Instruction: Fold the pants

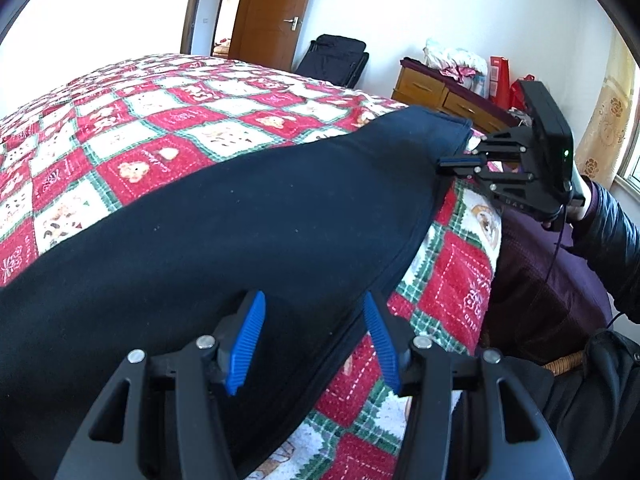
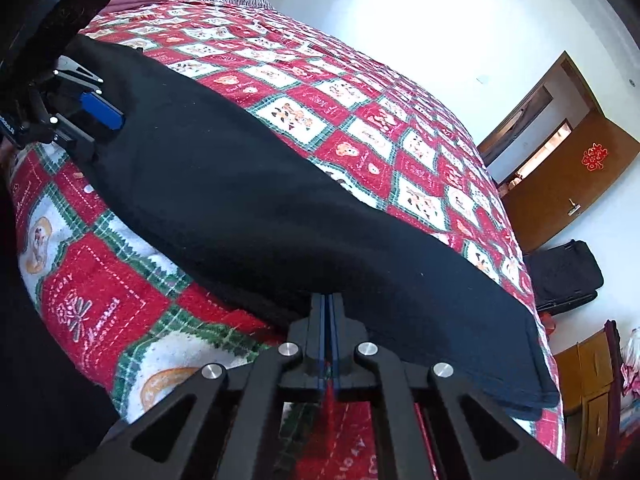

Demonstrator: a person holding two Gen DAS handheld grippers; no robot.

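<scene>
Blue pads (image 1: 248, 340) of the left tool (image 1: 312, 340) stood wide apart over the near edge of the black pants (image 1: 240, 208), holding nothing. At the far end the right tool (image 2: 329, 308) was pinched tight on the edge of the pants, which lay long and flat on the red, white and green quilt (image 1: 132, 116) of the bed. To fold them well, I think the left tool should close on its edge first, and then both tools should lift together and keep the cloth smooth, so no lumps get folded in.
</scene>
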